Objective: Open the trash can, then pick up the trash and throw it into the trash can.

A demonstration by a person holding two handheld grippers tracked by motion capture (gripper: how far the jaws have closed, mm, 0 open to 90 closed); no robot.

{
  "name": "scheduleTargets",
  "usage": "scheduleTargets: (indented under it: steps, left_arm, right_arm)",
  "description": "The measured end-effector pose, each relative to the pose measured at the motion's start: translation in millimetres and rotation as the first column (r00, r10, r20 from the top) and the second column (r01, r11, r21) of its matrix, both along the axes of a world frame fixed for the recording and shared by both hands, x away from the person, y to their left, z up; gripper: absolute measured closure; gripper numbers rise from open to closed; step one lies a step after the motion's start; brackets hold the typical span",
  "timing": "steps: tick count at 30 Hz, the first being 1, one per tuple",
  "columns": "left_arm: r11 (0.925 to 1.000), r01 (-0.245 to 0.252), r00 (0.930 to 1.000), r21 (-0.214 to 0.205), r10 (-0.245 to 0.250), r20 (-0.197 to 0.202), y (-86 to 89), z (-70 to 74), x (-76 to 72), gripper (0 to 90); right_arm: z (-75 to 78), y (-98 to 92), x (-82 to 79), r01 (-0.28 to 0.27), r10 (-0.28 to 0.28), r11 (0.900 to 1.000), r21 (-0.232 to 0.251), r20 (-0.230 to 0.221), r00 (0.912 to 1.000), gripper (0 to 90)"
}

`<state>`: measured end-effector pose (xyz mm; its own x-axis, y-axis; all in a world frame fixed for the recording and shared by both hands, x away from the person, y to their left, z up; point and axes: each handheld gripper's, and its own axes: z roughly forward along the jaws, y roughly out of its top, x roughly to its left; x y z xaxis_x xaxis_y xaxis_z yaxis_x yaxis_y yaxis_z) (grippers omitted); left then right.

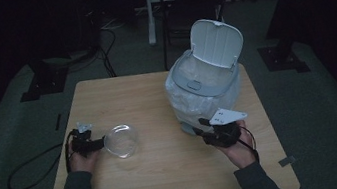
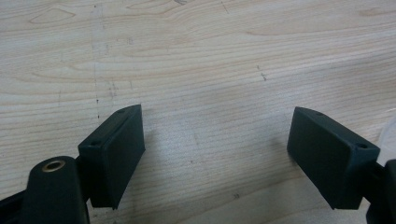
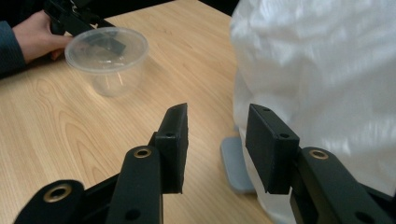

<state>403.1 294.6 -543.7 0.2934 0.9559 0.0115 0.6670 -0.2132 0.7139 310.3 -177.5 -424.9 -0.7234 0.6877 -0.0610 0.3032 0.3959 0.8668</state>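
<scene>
**Right claw low at the bin's pedal, tub waiting across the bench**

The right claw (image 1: pixel 201 129) sits low at the foot of the white pedal bin (image 1: pixel 205 91) – jaws part open, nothing between them, the grey pedal (image 3: pixel 236 163) just ahead of its tips. The bin's lid (image 1: pixel 217 42) stands up and a white liner is draped over the body. The left claw (image 1: pixel 94 144) rests at the rim of the clear plastic tub (image 1: pixel 121 141), jaws spread wide over bare wood and holding nothing; the tub stands upright near the left edge, well apart from the bin.

The risks, as I judge them: a jaw could snag the loose liner and drag it, or a push at the base could shove the light bin sideways – it stands close to the right edge. A careless nudge from the left claw could skid the tub.

The bench (image 1: pixel 167 165) is pale wood grain, otherwise bare. The room is dark, with grey carpet, cables on the floor and black stand bases.
</scene>
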Motion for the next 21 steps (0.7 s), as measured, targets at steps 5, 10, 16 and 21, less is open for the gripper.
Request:
scheduleTargets:
  steps: [5,10,16,21]
  left_arm:
    - [1.0000,0.001,1.0000,-0.001,-0.001,0.001,-0.2,-0.1,-0.3,19.9]
    - [1.0000,0.005,1.0000,0.000,-0.005,0.000,-0.2,0.0,-1.1,19.9]
    - [1.0000,0.002,1.0000,0.002,-0.002,0.002,-0.4,0.1,-2.8,20.8]
    - [1.0000,0.003,1.0000,0.002,-0.003,0.000,0.4,1.0,-5.0,24.5]
  right_arm:
    - [-13.2,-16.3,-6.9,0.026,-0.026,0.9996,-0.010,-0.007,0.9997,56.9]
    - [-31.8,-35.7,-7.8,0.085,-0.086,0.9961,-0.023,-0.032,0.9958,55.7]
    - [-52.7,-52.6,-1.5,0.149,-0.151,0.9879,-0.045,-0.046,0.9875,54.7]
    - [-67.4,-63.0,4.1,0.202,-0.206,0.9775,-0.061,-0.054,0.9772,54.2]
